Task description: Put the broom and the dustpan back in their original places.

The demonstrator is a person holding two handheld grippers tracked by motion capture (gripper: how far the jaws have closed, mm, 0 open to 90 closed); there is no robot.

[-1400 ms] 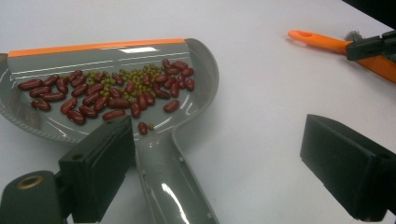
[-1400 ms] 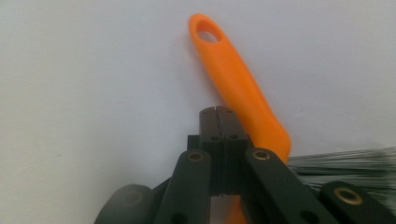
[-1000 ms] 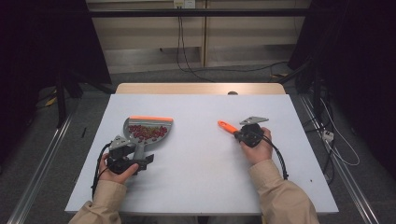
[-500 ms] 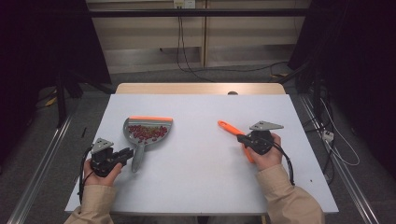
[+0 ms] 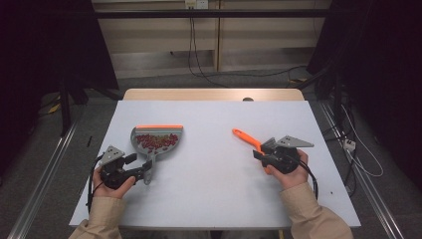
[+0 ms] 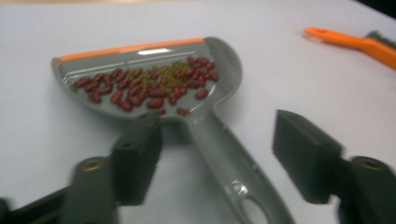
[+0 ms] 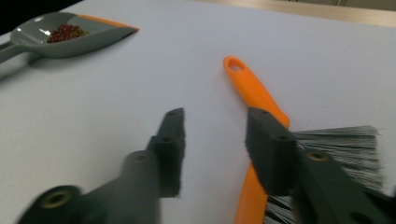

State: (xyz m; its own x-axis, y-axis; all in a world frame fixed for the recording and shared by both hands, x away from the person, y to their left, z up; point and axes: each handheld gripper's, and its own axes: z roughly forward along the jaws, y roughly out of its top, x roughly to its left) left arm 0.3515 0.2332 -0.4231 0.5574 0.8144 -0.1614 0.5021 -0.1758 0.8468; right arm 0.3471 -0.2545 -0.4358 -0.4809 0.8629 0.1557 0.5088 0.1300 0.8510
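White tabletop (image 5: 214, 194) in a dim room, cables trailing down the wall behind it. On the table's left side lies a grey dustpan (image 5: 155, 141) with an orange front edge, holding a heap of small red beans (image 6: 144, 88). The left gripper (image 5: 142, 171) rests at the dustpan's handle; its jaws have just been opening and stand apart on either side of the handle without pressing it. On the right side lies an orange-handled brush (image 5: 247, 139) with grey bristles. The right gripper (image 5: 260, 152) sits over it, jaws just opened and apart, one above the handle, gripping nothing.
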